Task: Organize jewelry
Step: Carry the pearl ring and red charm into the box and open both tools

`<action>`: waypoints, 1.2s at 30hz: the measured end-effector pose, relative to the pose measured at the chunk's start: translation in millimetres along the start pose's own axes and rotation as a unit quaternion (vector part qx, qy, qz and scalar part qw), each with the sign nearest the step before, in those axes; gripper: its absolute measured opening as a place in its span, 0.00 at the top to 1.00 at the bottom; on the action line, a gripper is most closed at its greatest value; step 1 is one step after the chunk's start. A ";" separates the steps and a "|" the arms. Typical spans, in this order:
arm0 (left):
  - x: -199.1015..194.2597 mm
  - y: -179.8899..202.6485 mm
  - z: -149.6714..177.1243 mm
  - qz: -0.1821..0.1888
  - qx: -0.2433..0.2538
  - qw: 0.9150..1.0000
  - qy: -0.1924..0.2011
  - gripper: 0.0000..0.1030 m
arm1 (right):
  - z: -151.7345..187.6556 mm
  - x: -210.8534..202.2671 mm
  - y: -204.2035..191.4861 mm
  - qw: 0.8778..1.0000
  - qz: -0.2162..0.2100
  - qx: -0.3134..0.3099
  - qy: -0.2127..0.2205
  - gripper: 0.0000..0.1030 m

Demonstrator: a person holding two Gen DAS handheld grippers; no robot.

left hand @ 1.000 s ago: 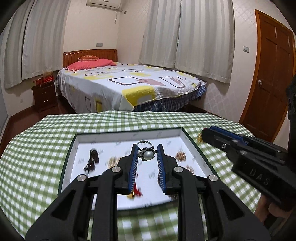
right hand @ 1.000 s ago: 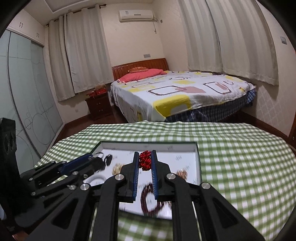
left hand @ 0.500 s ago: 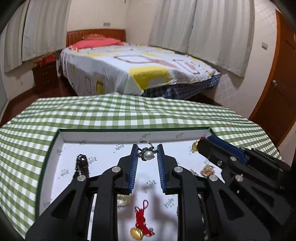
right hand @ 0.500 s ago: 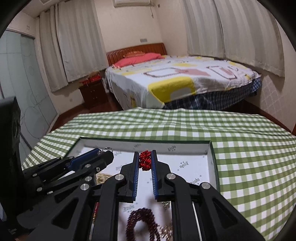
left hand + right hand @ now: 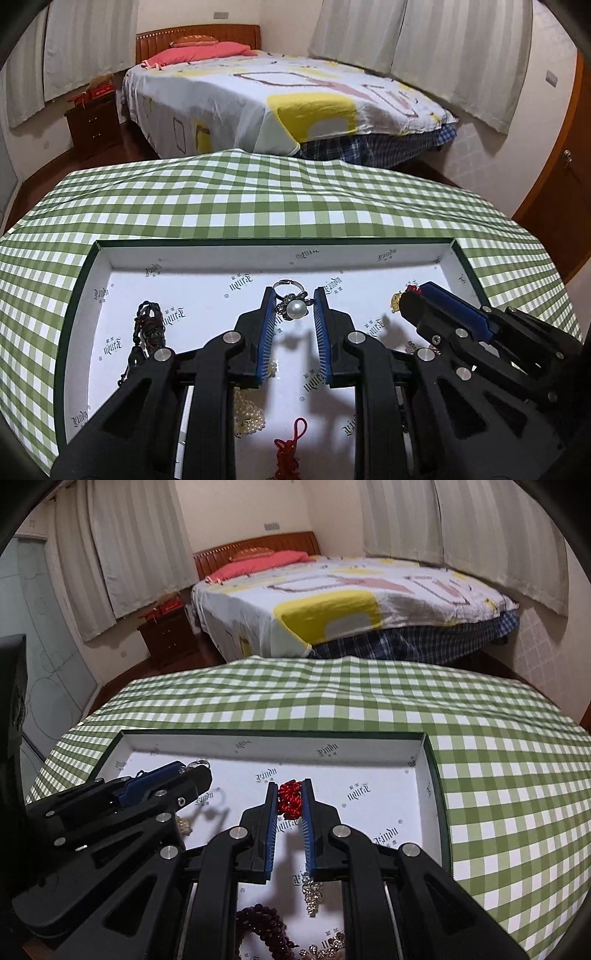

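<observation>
My left gripper (image 5: 294, 308) is shut on a pearl ring (image 5: 293, 308) and holds it over the white box tray (image 5: 258, 258), near its far middle. My right gripper (image 5: 290, 801) is shut on a red knotted charm (image 5: 290, 802) above the tray (image 5: 430, 771). The right gripper also shows in the left wrist view (image 5: 413, 301) with a red and gold charm at its tip. The left gripper shows at the left of the right wrist view (image 5: 192, 771). A dark pendant necklace (image 5: 147, 325), white pearl beads (image 5: 249, 410) and a red knot tassel (image 5: 290, 454) lie in the tray.
The tray sits on a round table with a green checked cloth (image 5: 258, 199). Dark red beads (image 5: 266, 926) and a crystal piece (image 5: 312, 893) lie in the tray's near part. A bed (image 5: 295, 99) and a nightstand (image 5: 92, 122) stand beyond the table.
Both grippers have moved forward and lower over the tray, still holding the ring and the red charm. The tray looks larger and closer.
</observation>
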State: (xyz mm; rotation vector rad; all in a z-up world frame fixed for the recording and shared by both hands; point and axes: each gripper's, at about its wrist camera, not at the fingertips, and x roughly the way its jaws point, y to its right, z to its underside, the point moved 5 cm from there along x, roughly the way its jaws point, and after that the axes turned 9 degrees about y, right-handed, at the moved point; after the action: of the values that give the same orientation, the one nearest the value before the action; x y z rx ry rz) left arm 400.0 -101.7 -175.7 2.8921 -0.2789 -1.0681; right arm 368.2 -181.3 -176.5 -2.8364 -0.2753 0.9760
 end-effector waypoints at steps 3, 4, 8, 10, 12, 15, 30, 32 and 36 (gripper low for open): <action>5.9 0.1 1.0 -0.006 -0.001 1.000 -0.015 0.80 | -1.4 4.8 0.1 1.000 0.004 -0.001 -0.009 0.87; 8.3 -0.4 1.6 -0.006 -0.002 1.000 -0.021 0.80 | -1.4 6.6 0.2 1.000 0.005 -0.001 -0.014 0.87; 15.5 -3.2 2.7 -0.003 -0.014 0.999 -0.040 0.80 | -1.7 13.6 -0.2 0.999 0.002 0.000 -0.033 0.87; 19.5 -4.7 3.8 -0.002 -0.018 0.999 -0.049 0.80 | -1.3 15.7 -0.9 0.999 0.003 -0.002 -0.039 0.87; 22.2 -6.2 4.8 -0.001 -0.022 0.998 -0.055 0.80 | -1.6 17.6 -1.7 0.999 0.002 -0.004 -0.044 0.87; 25.7 -8.0 5.4 -0.004 -0.024 0.998 -0.060 0.80 | -0.5 19.1 -2.0 0.999 0.003 -0.005 -0.049 0.87; 16.8 -26.4 3.0 -0.028 -0.046 0.998 -0.040 0.46 | -3.2 17.0 9.1 0.999 0.018 0.016 -0.044 0.59; 12.8 -30.0 2.2 -0.029 -0.048 0.998 -0.035 0.40 | -4.2 12.6 9.5 0.999 0.025 0.010 -0.035 0.52; -3.2 -33.5 -0.4 -0.030 -0.045 0.998 -0.015 0.33 | -5.6 -0.1 8.7 0.999 0.031 0.007 -0.017 0.44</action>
State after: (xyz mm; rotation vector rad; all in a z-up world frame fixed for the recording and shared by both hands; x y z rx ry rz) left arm 403.0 -68.2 -176.9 2.8238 -0.1405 -1.1028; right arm 372.8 -190.1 -173.7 -2.8344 -0.1829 1.0334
